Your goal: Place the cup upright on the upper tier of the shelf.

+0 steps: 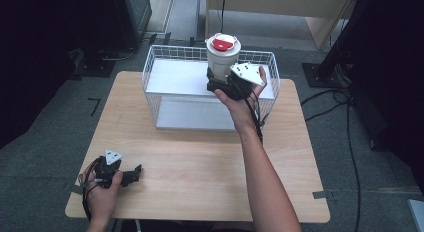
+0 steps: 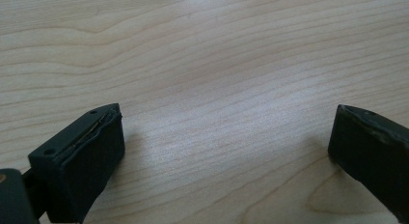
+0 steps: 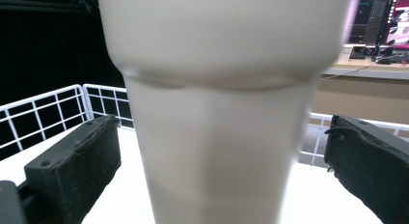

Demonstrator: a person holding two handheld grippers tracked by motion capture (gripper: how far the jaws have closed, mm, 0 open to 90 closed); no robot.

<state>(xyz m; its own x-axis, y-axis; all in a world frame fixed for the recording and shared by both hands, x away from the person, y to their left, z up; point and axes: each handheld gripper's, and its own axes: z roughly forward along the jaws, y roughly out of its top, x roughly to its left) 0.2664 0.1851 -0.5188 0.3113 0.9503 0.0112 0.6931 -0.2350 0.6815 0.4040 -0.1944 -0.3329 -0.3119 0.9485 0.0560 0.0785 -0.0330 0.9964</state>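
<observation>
The tall white plastic tumbler (image 1: pixel 223 56) with a red lid was seen standing in the white wire basket (image 1: pixel 159 59) at upper centre. The right gripper (image 1: pixel 220 84) was spread wide around it, untouching; placement seemed done, withdrawal left. The left gripper (image 1: pixel 135 173) rested open, empty.

tumbler (image 3: pixel 217 113) blurred and cut off top and bottom, its base hidden behind the right claw (image 1: pixel 216 84)
</observation>
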